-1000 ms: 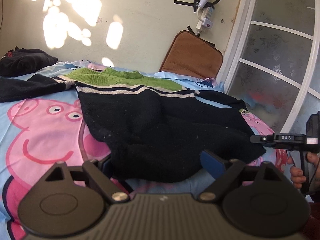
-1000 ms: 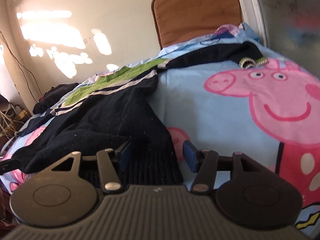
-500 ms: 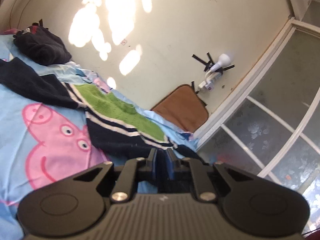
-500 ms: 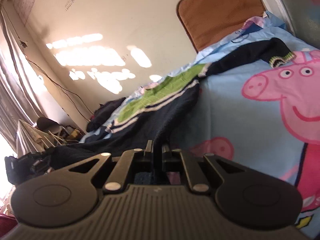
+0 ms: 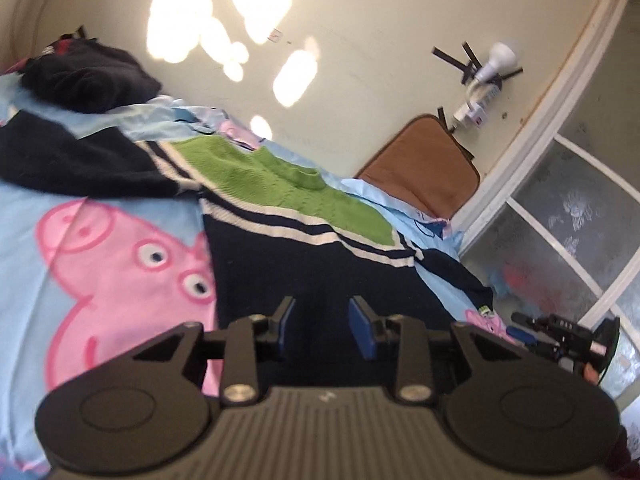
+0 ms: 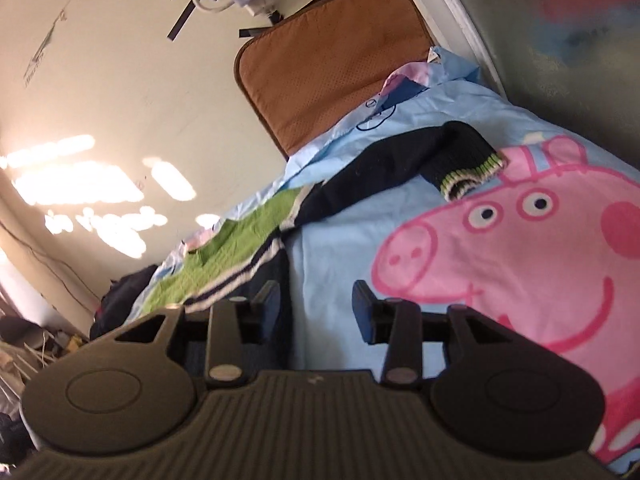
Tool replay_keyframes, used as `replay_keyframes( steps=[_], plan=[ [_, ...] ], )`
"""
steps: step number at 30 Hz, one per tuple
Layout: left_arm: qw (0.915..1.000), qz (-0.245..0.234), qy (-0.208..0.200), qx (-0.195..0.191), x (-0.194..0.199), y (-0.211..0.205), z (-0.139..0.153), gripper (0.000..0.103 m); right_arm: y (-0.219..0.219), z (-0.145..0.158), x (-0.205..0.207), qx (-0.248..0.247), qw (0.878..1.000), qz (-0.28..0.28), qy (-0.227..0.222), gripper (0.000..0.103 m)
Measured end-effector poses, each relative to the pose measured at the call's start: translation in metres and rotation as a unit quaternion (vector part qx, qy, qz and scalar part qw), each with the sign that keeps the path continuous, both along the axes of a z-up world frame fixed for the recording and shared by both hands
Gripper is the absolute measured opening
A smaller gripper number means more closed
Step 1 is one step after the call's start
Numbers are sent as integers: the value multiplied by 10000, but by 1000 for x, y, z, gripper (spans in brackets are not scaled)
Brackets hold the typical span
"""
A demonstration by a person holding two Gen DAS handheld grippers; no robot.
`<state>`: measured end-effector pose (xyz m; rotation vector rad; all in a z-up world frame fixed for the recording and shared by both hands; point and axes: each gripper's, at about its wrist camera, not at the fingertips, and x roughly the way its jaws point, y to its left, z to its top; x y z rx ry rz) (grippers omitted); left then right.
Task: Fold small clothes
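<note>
Navy knit with a green yoke and white stripes, the sweater lies spread flat across the bed, its neck toward the far edge by the wall and one striped-cuffed sleeve stretched toward the bed's right edge. The left claw stands open with nothing between its blue pads, poised above the sweater's dark lower body. The right claw is likewise open and empty, over the sweater's right side edge where it meets the pig-printed sheet; a brown cushion leans against the wall at the bed's far right corner.
</note>
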<state>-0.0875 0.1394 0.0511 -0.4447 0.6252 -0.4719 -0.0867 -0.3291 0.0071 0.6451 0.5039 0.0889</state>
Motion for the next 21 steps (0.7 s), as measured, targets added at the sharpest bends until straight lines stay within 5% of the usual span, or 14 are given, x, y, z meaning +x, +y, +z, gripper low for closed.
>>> replay_keyframes(
  steps=[6, 11, 17, 20, 21],
  plan=[
    [9966, -623, 168, 513, 77, -71, -7, 33, -30, -17, 50, 978, 9933, -612, 53, 44],
    [9941, -776, 445, 614, 132, -100, -24, 34, -71, -35, 81, 1760, 9749, -1338, 248, 44],
    [9952, -638, 460, 574, 161, -101, -42, 34, -104, -37, 119, 1779, 9640, -1950, 310, 44],
    [9964, -635, 355, 436, 163, -97, -45, 33, -116, -41, 135, 1767, 9608, -2104, 370, 35],
    [9967, -624, 349, 396, 163, -96, -45, 33, -115, -40, 139, 1707, 9617, -2104, 416, 21]
  ],
)
